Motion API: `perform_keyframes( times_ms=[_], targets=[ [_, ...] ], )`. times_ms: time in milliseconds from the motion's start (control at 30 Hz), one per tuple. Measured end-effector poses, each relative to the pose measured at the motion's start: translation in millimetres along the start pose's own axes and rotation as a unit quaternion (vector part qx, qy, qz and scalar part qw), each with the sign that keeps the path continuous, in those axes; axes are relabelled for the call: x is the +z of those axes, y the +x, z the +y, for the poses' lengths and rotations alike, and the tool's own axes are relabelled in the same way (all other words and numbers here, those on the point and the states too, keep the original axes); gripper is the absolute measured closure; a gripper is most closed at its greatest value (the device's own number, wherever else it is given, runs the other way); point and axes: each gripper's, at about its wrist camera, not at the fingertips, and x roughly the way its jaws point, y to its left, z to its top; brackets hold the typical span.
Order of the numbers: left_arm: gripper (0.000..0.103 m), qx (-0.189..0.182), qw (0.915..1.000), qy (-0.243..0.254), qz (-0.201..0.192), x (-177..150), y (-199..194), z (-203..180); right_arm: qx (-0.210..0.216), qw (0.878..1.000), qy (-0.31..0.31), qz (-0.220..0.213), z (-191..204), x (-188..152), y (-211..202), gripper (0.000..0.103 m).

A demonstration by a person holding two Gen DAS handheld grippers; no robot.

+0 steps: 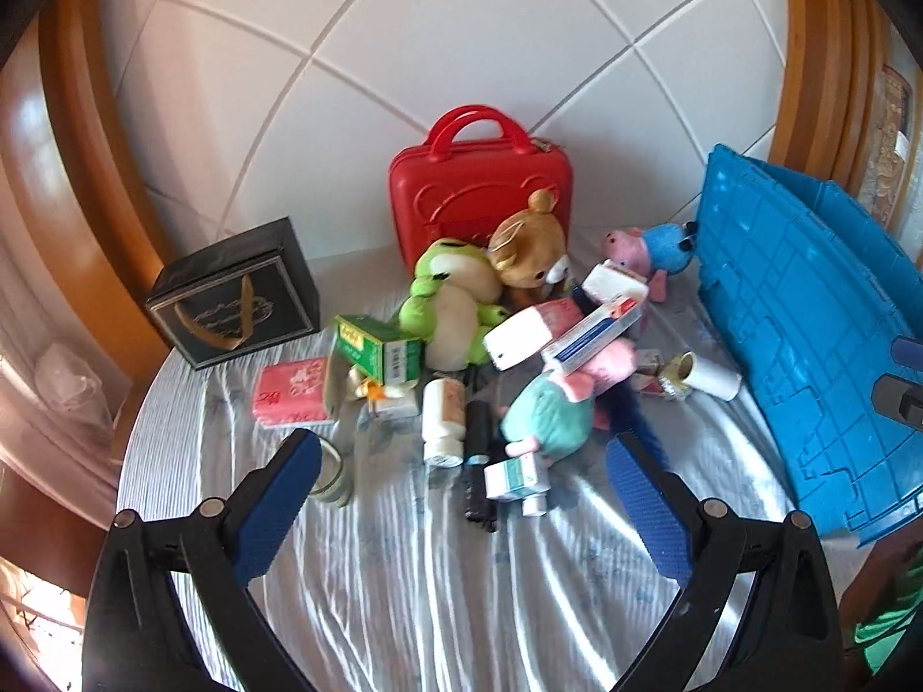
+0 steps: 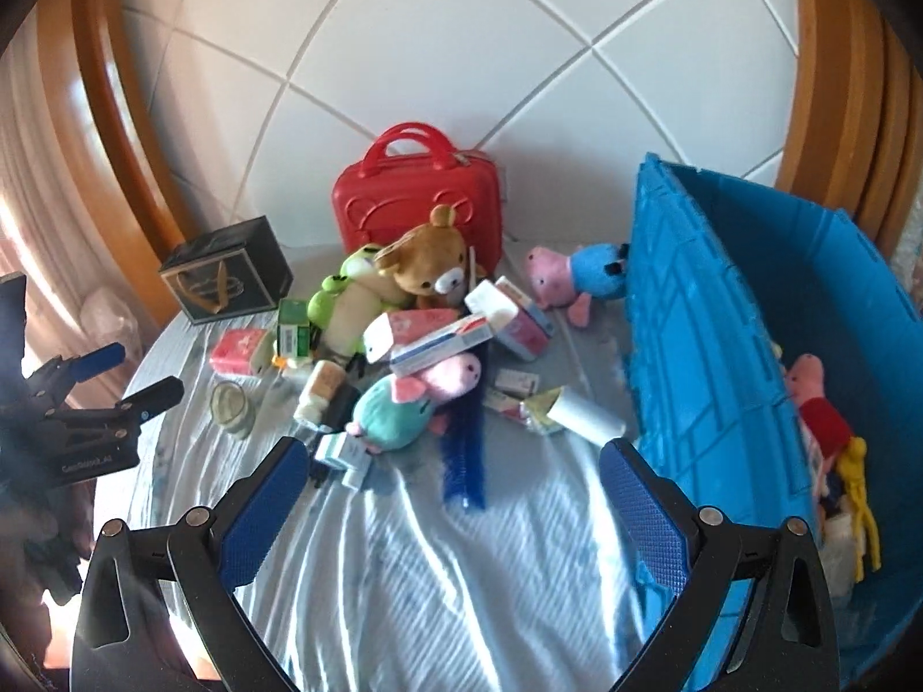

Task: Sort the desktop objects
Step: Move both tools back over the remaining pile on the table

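A round table covered with a pale striped cloth (image 1: 404,576) is seen from both wrist cameras, with a white tiled wall (image 1: 461,57) behind it. The left gripper (image 1: 461,496) is held with its 2 blue-padded fingers spread wide and nothing between them, low over the near part of the cloth. The right gripper (image 2: 456,507) is likewise spread wide and empty, hovering near the table's near edge, just left of a large blue plastic crate (image 2: 721,346).

A heap of objects is piled at the middle of the table. At the far side a red hard-shell case with a handle (image 1: 479,196) is stood against the wall, and a brown plush bear (image 1: 531,242) and a green plush frog (image 1: 456,300) are leaned in front of it. A pink-and-blue plush pig (image 1: 646,248) is lain to the right, touching the crate. Nearer, a teal-and-pink plush toy (image 1: 554,409) is lain under several white-and-red cartons (image 1: 571,323). A white pill bottle (image 1: 443,421), a green carton (image 1: 378,346) and a pink tissue pack (image 1: 291,395) are spread to the left, and a black gift bag with gold ribbon handles (image 1: 236,305) is stood at the far left. A white roll (image 1: 706,375) is lain near the crate.

Inside the crate, a plush pig in a red dress (image 2: 819,403) and a yellow toy (image 2: 859,490) are seen.
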Motion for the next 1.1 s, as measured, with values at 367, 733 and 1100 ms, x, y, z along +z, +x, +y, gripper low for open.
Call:
perform_keyframes(
  times_ms=[367,733,1100],
  targets=[
    [0.003,0.03,0.9978,-0.014,0.058,-57,54,71,0.044,0.996,-0.041,0.072,74,-35,103,0.001],
    [0.013,0.063,0.9964,-0.009,0.056,-88,148,116,0.046,0.988,-0.074,0.127,111,-67,204,0.001],
    [0.037,0.05,0.9947,0.023,0.087,-93,253,132,0.025,0.986,-0.067,0.152,127,-70,269,0.001]
  ],
)
